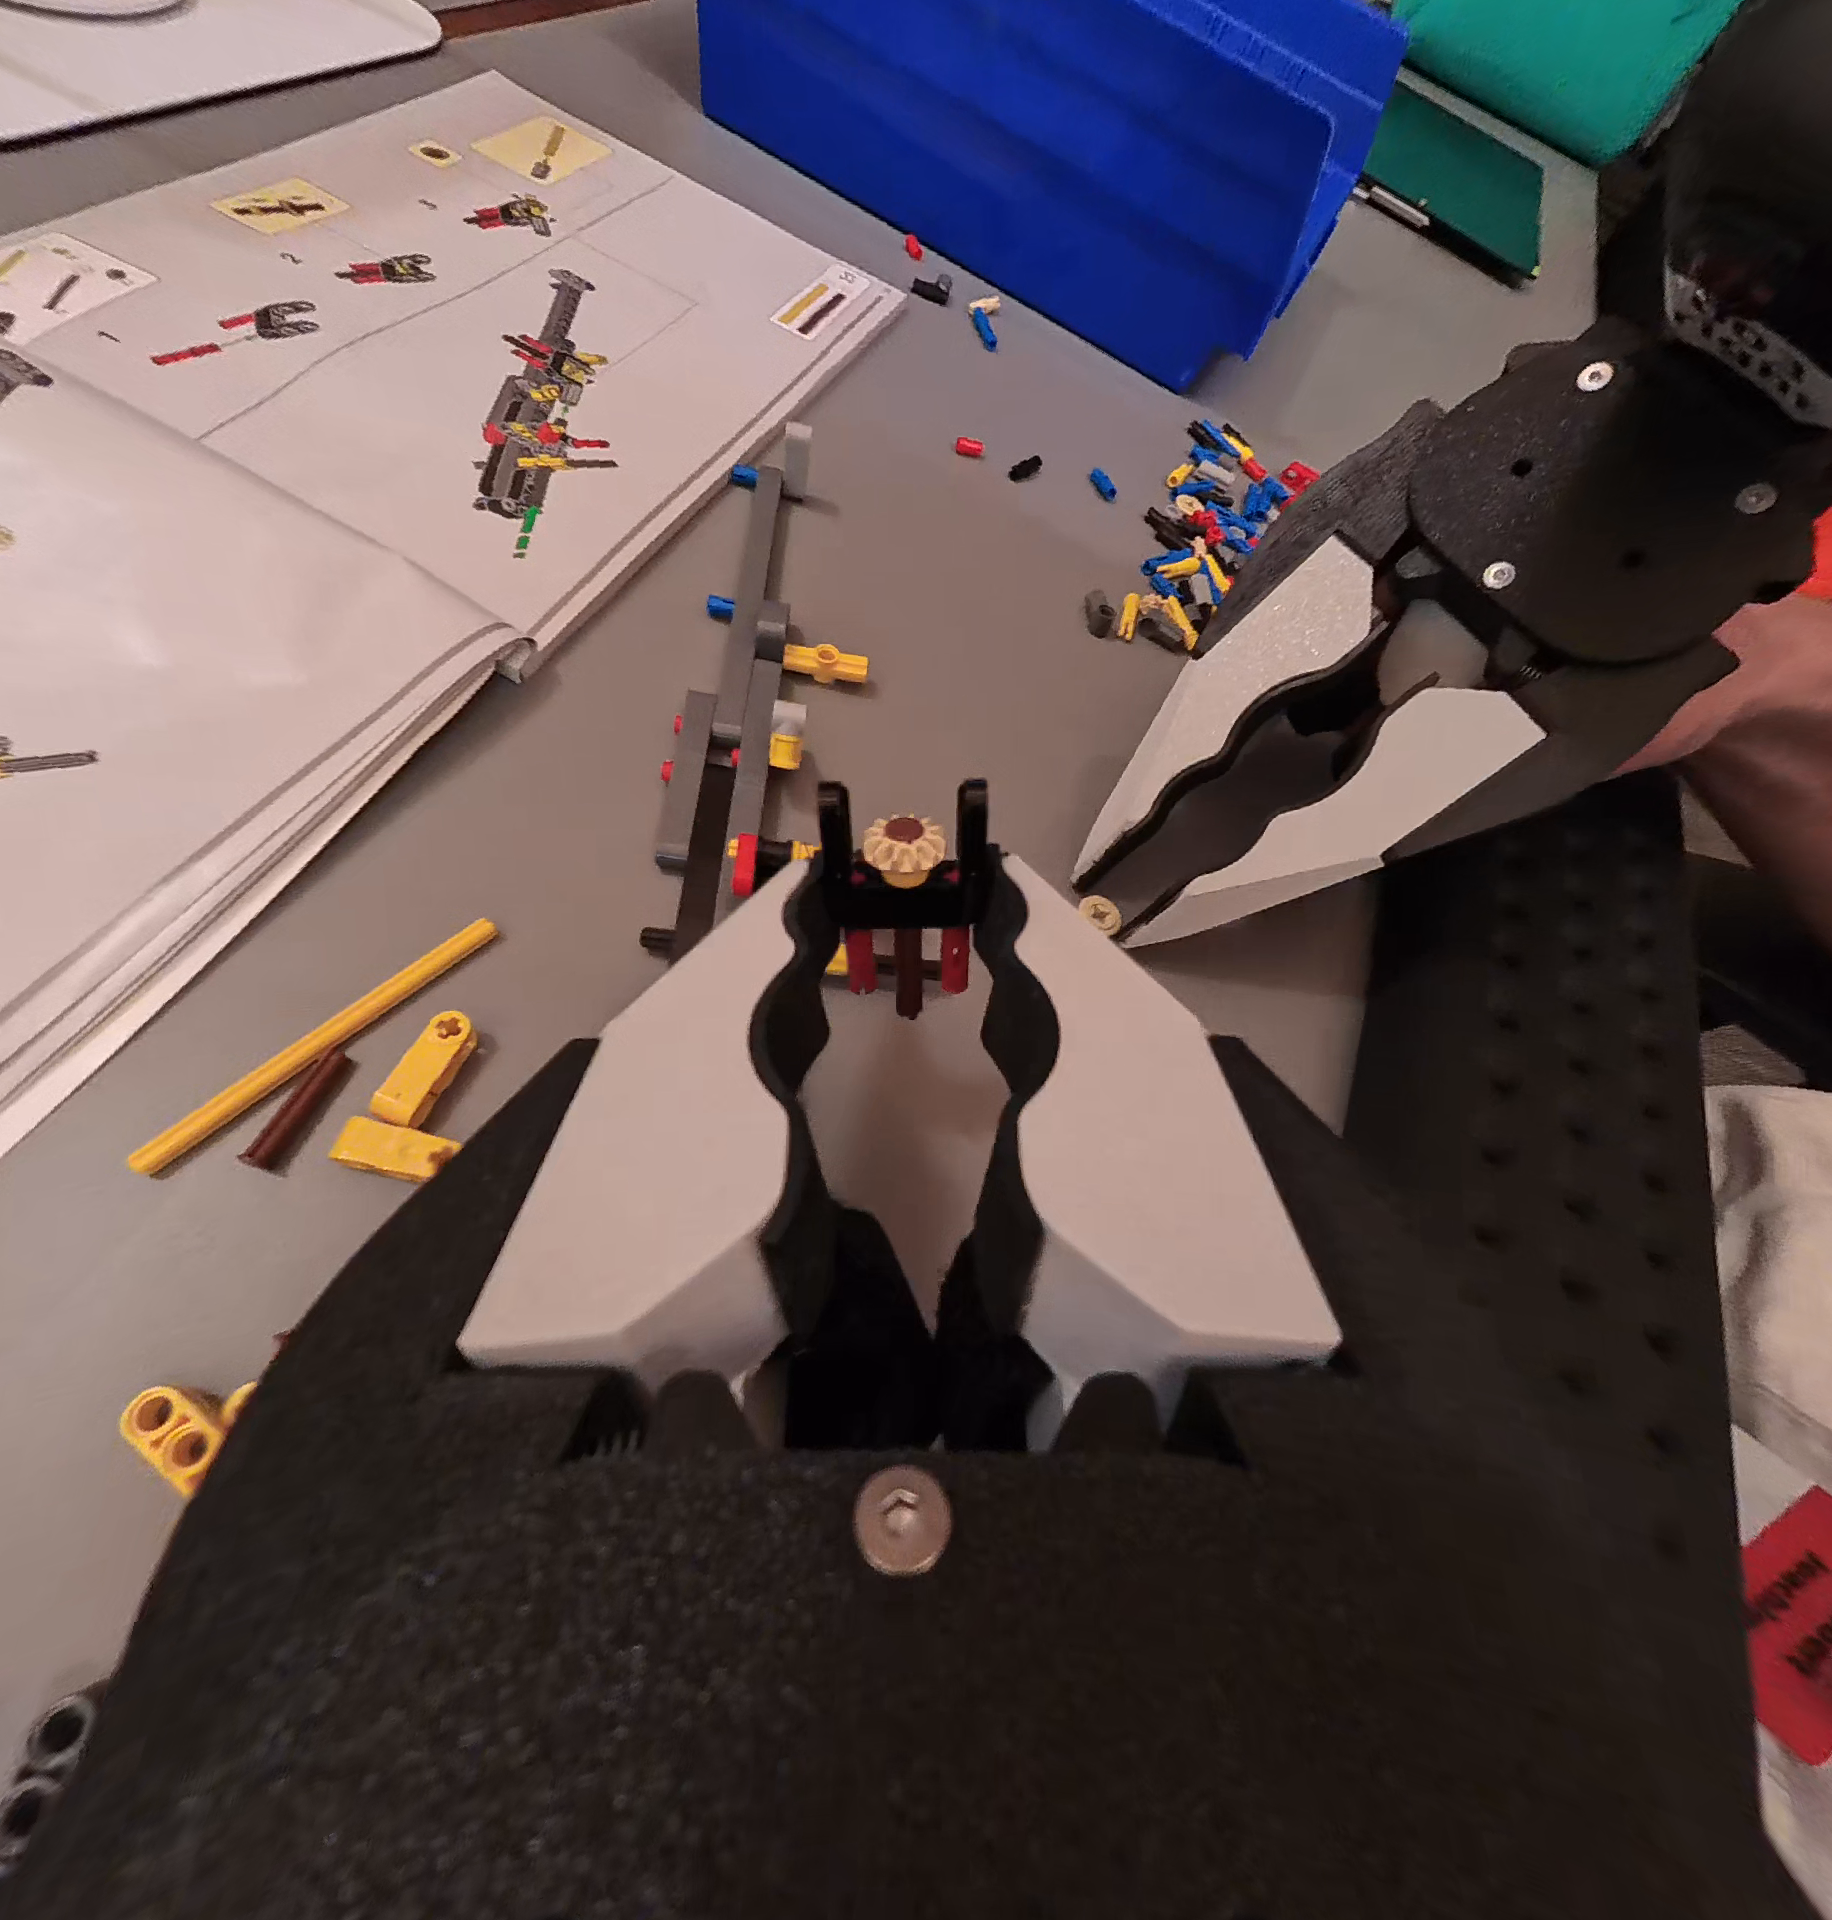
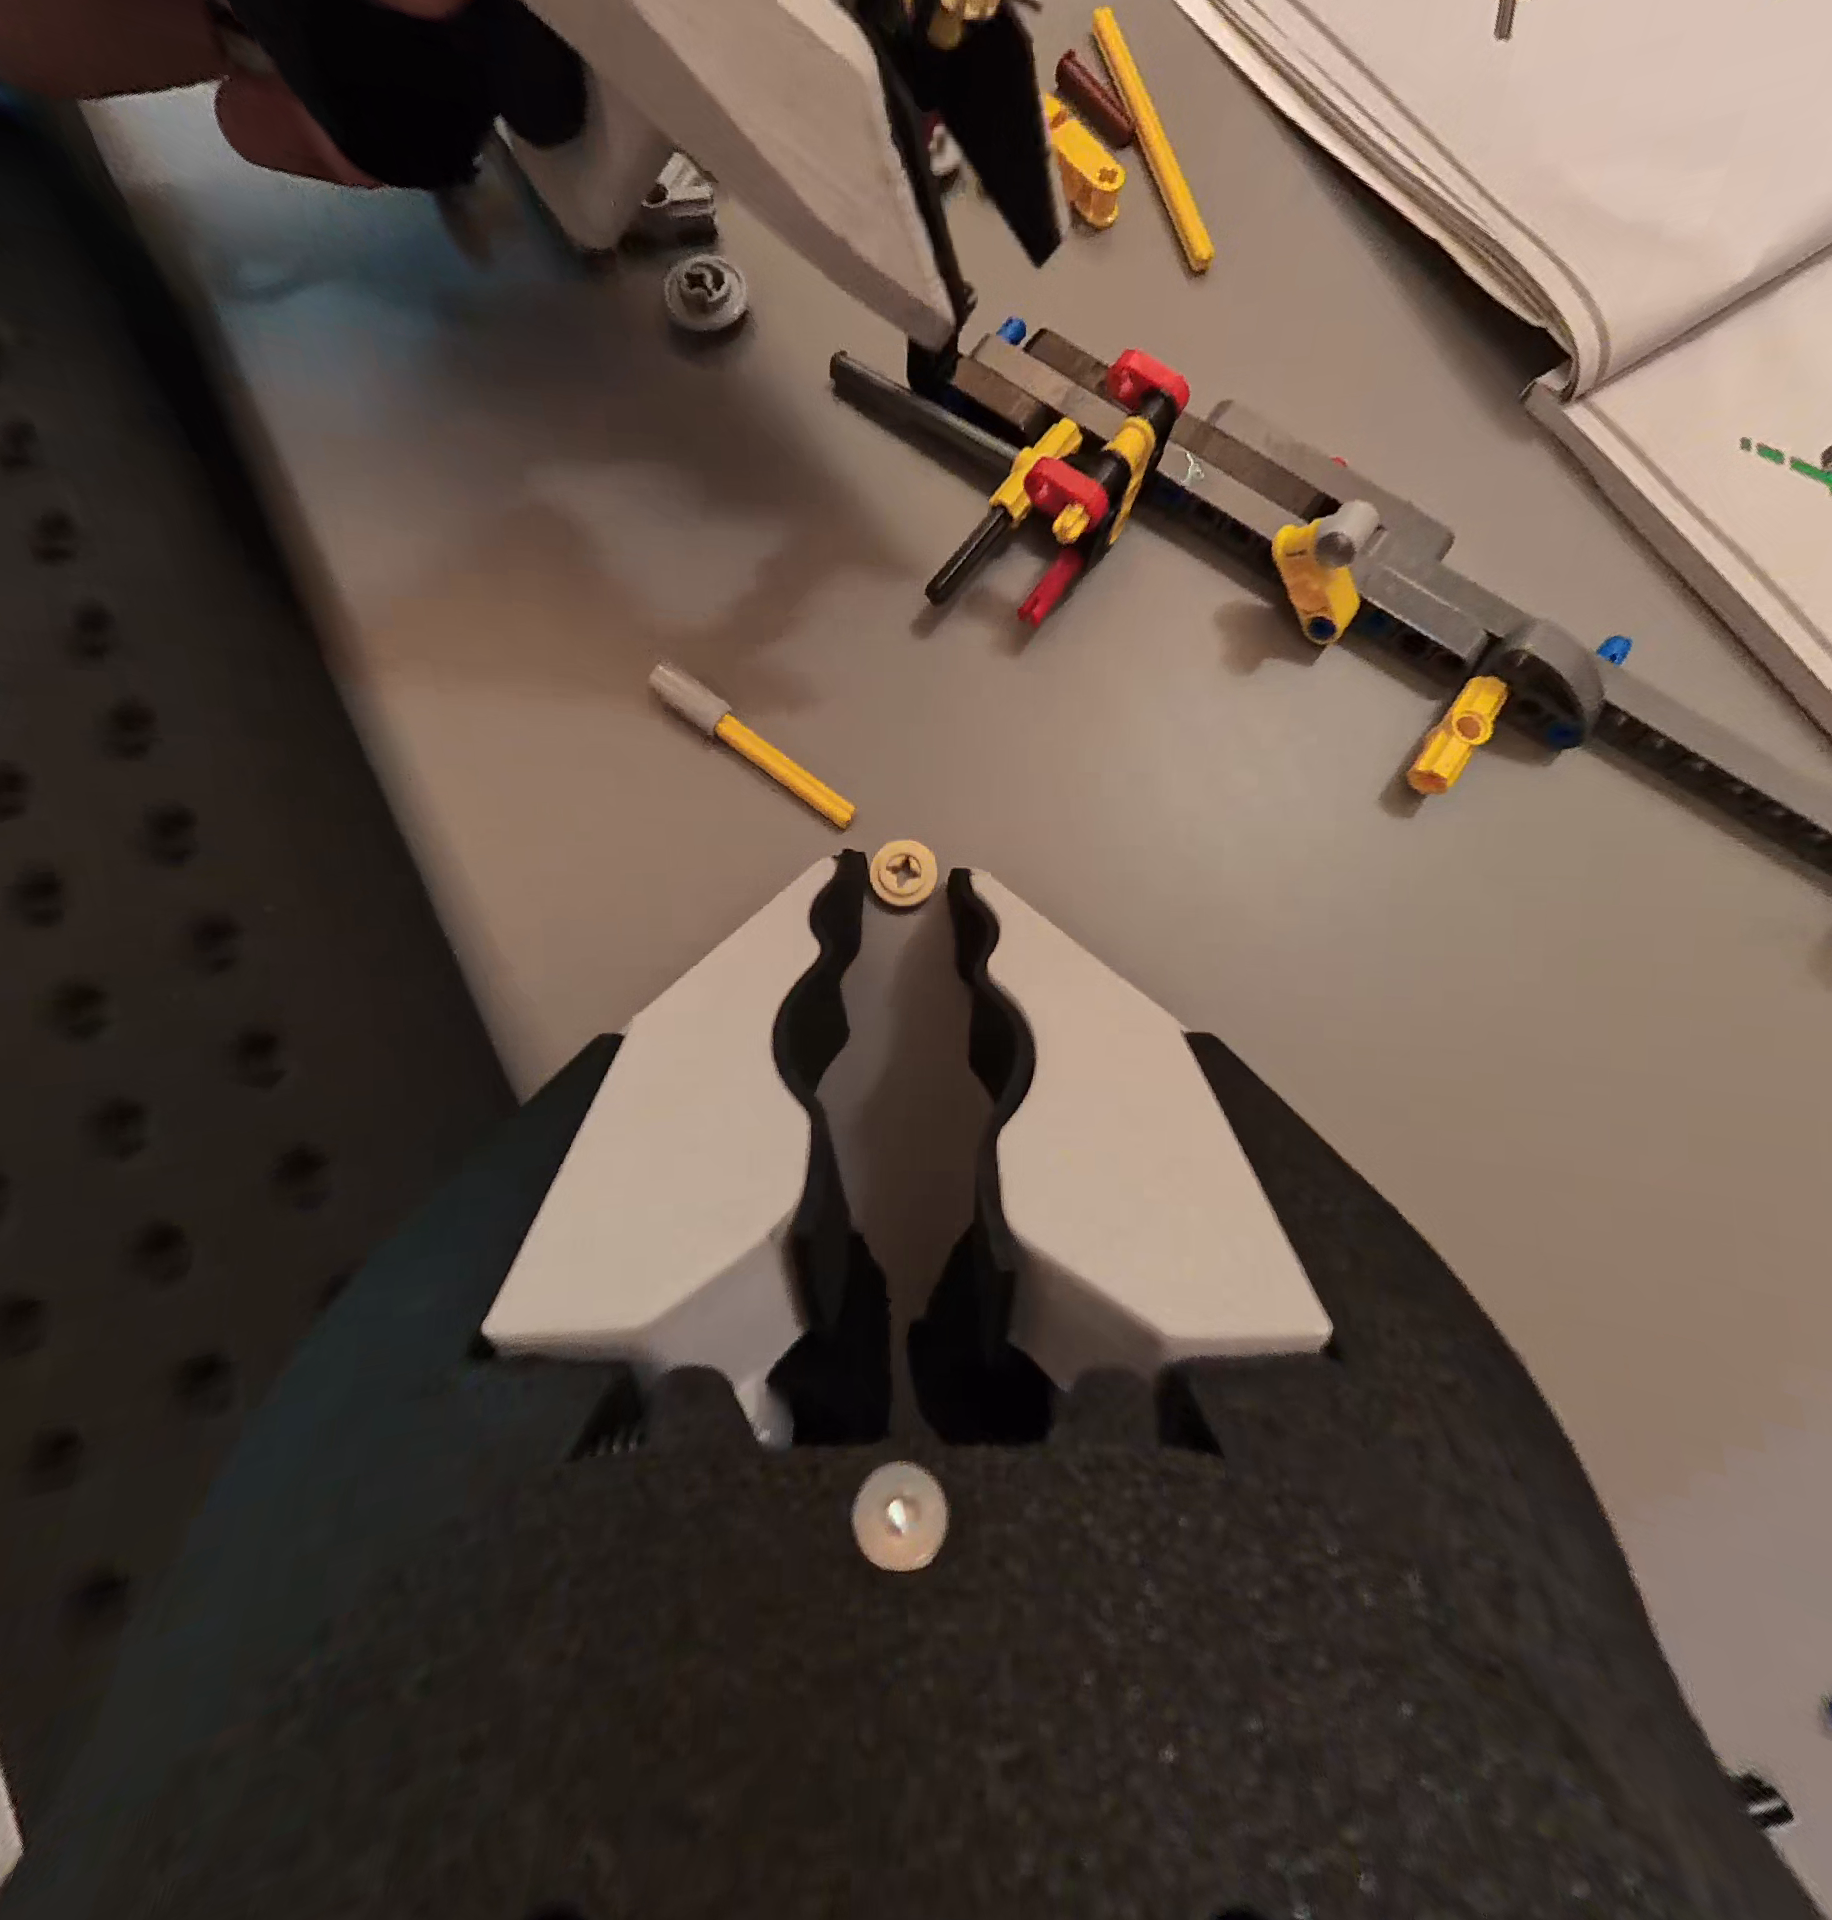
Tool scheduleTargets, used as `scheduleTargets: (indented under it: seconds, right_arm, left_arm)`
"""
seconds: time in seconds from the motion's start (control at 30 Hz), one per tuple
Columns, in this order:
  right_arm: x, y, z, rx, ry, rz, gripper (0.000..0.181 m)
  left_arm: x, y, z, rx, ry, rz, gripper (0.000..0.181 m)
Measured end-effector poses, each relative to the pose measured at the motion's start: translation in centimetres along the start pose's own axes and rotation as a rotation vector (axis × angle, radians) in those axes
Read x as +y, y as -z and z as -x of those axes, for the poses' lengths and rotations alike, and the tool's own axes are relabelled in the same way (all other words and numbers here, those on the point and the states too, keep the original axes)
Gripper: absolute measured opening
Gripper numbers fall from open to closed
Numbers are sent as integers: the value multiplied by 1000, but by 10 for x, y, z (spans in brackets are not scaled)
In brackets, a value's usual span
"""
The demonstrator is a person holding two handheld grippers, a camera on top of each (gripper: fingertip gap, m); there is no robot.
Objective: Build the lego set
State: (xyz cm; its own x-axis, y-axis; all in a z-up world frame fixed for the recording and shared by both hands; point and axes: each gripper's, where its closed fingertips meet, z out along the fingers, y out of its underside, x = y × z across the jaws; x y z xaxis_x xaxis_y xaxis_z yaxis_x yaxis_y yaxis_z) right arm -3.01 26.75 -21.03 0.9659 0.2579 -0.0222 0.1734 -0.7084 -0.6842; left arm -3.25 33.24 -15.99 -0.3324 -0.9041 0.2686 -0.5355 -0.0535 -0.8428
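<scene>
My left gripper (image 1: 904, 883) is shut on a small black fork piece (image 1: 969, 831) with a tan bevel gear (image 1: 901, 847) on top and dark red axles below. It holds the piece just above the near end of the long grey beam assembly (image 1: 746, 675), which lies on the grey table and also shows in the right wrist view (image 2: 1255, 457). My right gripper (image 2: 901, 873) is shut on a small tan round bush (image 2: 904, 876), low over the table. In the left wrist view the right gripper (image 1: 1099, 914) sits just right of my left fingertips.
An open instruction booklet (image 1: 320, 468) lies on the left. A blue bin (image 1: 1047, 156) and a green bin (image 1: 1514, 83) stand at the back. A pile of small pins (image 1: 1203, 530), a yellow axle (image 1: 309, 1049), yellow connectors (image 1: 424, 1070) and a sleeved yellow axle (image 2: 756, 748) lie loose. A black perforated mat (image 1: 1546, 1039) borders the table. The tips of one gripper are about 9 centimeters away from the tips of the other.
</scene>
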Motion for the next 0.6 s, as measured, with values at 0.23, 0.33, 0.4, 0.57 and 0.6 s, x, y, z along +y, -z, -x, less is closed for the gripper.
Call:
scheduleTargets:
  seconds: [0.23, 0.33, 0.4, 0.57, 0.6]
  right_arm:
    - [-2, 2, 1, -73, -88, -19, 10]
    - [-12, 10, 1, -181, -223, -95, 10]
    - [-28, 21, 12, -352, -344, -188, 10]
    - [-66, 42, 27, -698, -562, -306, 10]
    - [-70, 41, 25, -713, -579, -300, 10]
  left_arm:
    - [2, 0, -3, -57, -204, 23, 23]
    - [10, -5, -10, -74, -336, 72, 24]
    - [14, -8, -17, -67, -402, 91, 24]
    - [21, -14, -29, -78, -583, 120, 24]
    - [22, -15, -31, -81, -614, 123, 24]
